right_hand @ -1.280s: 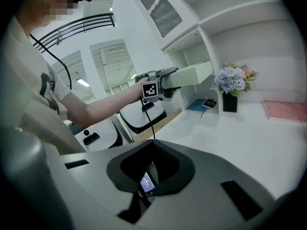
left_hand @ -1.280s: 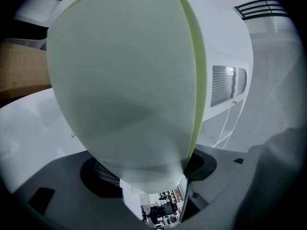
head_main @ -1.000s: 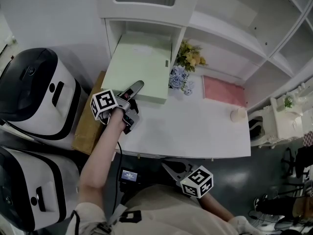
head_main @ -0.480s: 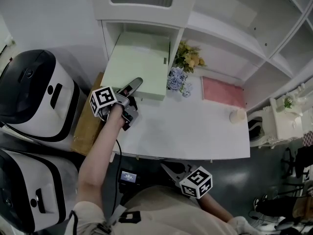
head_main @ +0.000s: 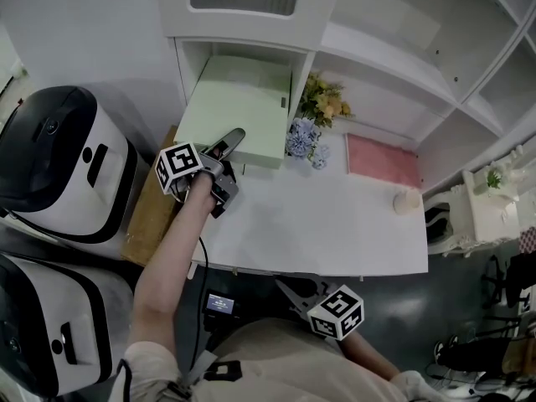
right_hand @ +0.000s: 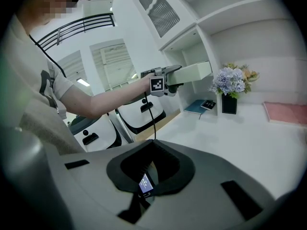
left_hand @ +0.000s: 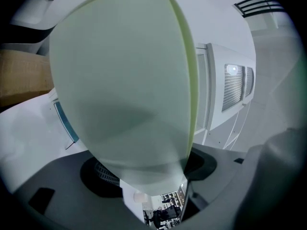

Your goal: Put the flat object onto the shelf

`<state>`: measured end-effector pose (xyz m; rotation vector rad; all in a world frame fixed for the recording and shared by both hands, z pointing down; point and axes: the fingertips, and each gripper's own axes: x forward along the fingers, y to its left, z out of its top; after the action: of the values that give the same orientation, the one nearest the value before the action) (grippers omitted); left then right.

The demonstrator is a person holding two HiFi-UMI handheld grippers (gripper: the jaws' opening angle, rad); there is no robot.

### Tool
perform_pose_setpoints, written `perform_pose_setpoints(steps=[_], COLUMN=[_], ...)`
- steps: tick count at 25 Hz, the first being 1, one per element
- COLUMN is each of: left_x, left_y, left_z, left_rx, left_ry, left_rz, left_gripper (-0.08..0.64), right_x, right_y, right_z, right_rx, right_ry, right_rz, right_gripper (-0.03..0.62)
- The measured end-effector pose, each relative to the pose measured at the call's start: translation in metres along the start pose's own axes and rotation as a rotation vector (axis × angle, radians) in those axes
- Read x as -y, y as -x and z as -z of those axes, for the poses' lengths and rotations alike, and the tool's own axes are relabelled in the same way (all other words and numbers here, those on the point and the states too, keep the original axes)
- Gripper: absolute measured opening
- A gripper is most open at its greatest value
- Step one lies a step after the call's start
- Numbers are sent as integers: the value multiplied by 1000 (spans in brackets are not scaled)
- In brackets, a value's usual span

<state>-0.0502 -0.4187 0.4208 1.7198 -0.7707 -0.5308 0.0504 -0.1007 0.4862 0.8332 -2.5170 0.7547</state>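
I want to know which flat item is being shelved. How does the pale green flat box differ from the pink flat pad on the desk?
The green box is gripped in the left gripper's jaws and held up at the shelf opening; the pink pad lies untouched on the white desk. The green box looks larger and thicker than the pink pad. Both are flat, pale rectangles.

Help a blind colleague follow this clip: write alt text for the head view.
The left gripper holds a pale green flat box level, its far end at the open cubby of a white shelf unit above a desk. The right gripper sits low near the person's waist, holding nothing.
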Motion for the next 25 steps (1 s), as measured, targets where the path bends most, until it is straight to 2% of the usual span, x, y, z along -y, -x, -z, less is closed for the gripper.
perform_pose_setpoints(steps=[25], left_x=[-6], left_y=[-26], left_z=[-19], left_rx=[-19], left_ry=[-19], left_rz=[-33], left_gripper=[359], right_x=[9], right_y=[2], right_z=[2], right_rx=[-5], right_ry=[-24], right_rz=[15], right_gripper=[23])
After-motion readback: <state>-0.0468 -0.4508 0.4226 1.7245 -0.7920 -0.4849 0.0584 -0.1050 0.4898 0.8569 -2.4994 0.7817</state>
